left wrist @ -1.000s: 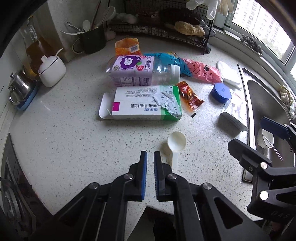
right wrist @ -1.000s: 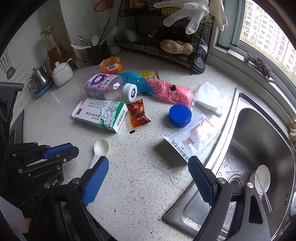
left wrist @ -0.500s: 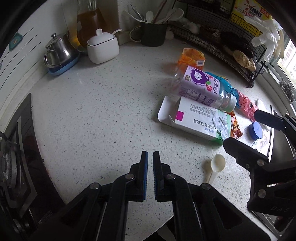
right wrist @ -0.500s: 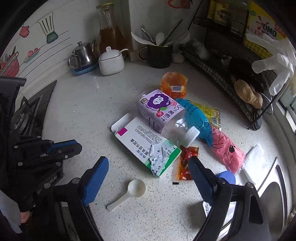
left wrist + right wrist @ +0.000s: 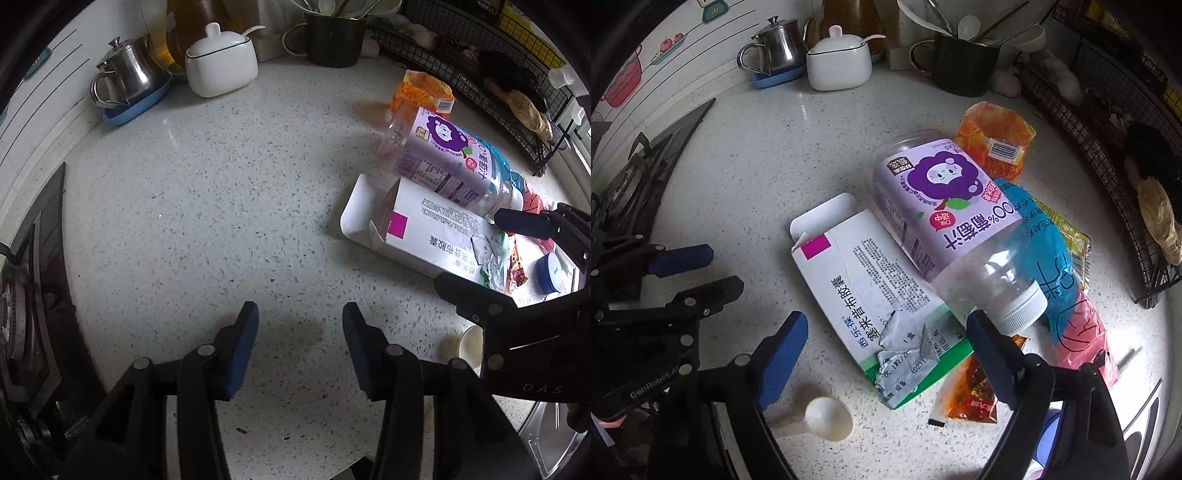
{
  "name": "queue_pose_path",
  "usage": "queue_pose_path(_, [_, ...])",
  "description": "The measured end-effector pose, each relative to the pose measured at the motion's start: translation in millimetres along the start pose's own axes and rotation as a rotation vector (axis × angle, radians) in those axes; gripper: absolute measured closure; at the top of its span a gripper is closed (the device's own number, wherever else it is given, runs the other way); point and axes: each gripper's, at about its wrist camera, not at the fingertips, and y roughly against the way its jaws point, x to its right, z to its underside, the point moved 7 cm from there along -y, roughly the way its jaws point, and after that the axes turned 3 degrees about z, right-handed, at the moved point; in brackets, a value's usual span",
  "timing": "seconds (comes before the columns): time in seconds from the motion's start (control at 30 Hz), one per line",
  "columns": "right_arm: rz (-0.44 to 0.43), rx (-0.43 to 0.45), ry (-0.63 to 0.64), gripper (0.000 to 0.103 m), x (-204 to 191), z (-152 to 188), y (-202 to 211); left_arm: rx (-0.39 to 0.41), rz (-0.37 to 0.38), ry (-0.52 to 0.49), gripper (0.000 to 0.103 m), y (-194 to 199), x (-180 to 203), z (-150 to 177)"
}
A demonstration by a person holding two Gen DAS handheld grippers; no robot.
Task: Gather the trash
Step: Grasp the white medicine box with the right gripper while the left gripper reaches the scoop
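**A:** What are the two tools doing?

**B:** The left gripper (image 5: pixel 300 325) points down at a bare patch of speckled counter (image 5: pixel 207 206). Its blue-padded jaws are opening, about halfway apart, with nothing between them and nothing touched. The right gripper (image 5: pixel 886 328) has its jaws spread wide over the litter, holding nothing. In its own view one pad sits at 7 o'clock, the other at 4 o'clock.

**A:** Where is the trash?

**B:** In the right wrist view it fills the centre. An opened white carton (image 5: pixel 871 295) with a green end lies flat between the right pads. A clear bottle (image 5: pixel 942 221) with a purple label lies on its side across the carton, its white cap at 4 o'clock, just beside the right pad. An orange wrapper (image 5: pixel 997 140) sits at 1 o'clock, a blue and pink bag (image 5: pixel 1056 273) at 3 o'clock, a red sauce packet (image 5: pixel 971 395) at 5 o'clock.

**A:** Anything nearer the tool?

**B:** A white plastic scoop (image 5: pixel 827 421) lies on the counter at 6 o'clock, just beside the left-hand pad; whether they touch, I cannot tell.
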Motion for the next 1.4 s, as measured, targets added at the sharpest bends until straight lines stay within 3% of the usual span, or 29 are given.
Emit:
queue_pose_path(0.23, [-0.039,-0.053,0.015,0.016,-6.1,6.8,-16.9,-0.015,-0.012,-0.014,0.052,-4.9,-3.5,2.9])
queue_pose_path(0.3, [-0.041,-0.040,0.013,0.019,-8.1,9.1,-15.2,-0.015,-0.008,-0.016,0.052,-4.6,-4.3,4.0])
queue_pose_path(0.33, [-0.042,-0.031,0.016,0.026,-9.4,9.1,-14.1,-0.016,-0.006,-0.016,0.052,-4.6,-4.8,4.8])
queue_pose_path(0.53, [-0.035,0.031,0.015,0.030,-12.7,4.7,-2.4,-0.015,0.010,-0.027,0.052,2.6,-5.8,9.0])
queue_pose_path(0.63, [-0.011,0.090,0.012,0.031,-15.2,5.8,14.7,-0.002,0.022,-0.044,0.041,10.9,-6.2,11.2])
queue_pose_path(0.73, [0.012,0.122,-0.008,0.032,-20.7,12.0,32.8,0.004,0.043,-0.069,0.041,19.9,-3.8,13.2])
queue_pose_path(0.97, [0.079,0.164,-0.122,0.032,-6.9,32.1,66.2,0.010,0.104,-0.164,0.033,34.0,15.0,17.8])
queue_pose_path(1.23, [0.199,0.183,-0.324,0.032,22.6,81.0,94.8,-0.014,0.198,-0.321,0.021,30.0,64.7,23.2])
queue_pose_path(1.4, [0.229,0.179,-0.409,0.032,34.6,102.7,100.8,-0.042,0.227,-0.387,0.020,18.1,92.0,28.6])
